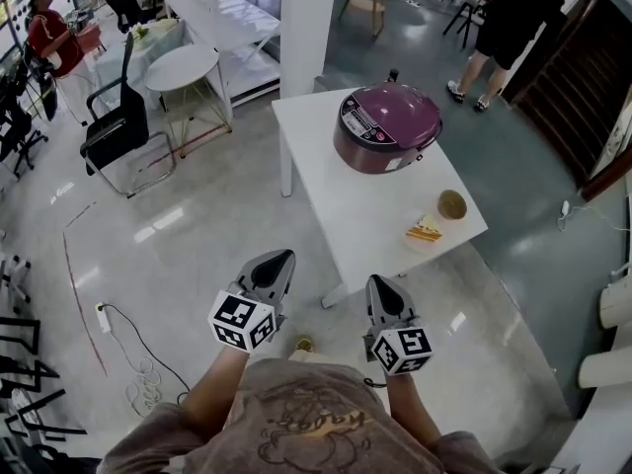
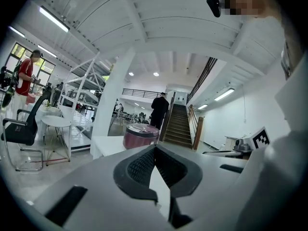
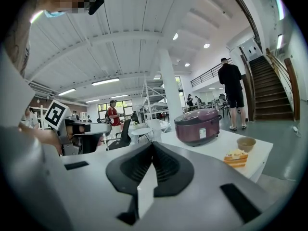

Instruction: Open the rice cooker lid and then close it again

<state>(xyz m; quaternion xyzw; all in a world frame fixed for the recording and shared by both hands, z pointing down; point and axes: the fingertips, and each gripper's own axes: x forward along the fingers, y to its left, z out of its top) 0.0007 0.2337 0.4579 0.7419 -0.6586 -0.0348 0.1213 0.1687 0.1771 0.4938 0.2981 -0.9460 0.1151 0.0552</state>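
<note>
A purple rice cooker (image 1: 386,126) with its lid down stands on the far part of a white table (image 1: 346,205). The cooker (image 2: 140,135) shows small ahead in the left gripper view, and the cooker (image 3: 198,125) sits to the right in the right gripper view. My left gripper (image 1: 280,260) is held over the floor short of the table's near corner, jaws together and empty. My right gripper (image 1: 381,284) hangs just before the table's near edge, also shut with nothing in it. Both are well short of the cooker.
A small bowl (image 1: 452,204) and a slice of layered cake (image 1: 425,230) lie near the table's right front corner. A white pillar (image 1: 308,23), a round table (image 1: 182,67) and a black chair (image 1: 118,131) stand to the left. A person (image 1: 506,28) stands beyond; stairs (image 1: 583,77) rise at right.
</note>
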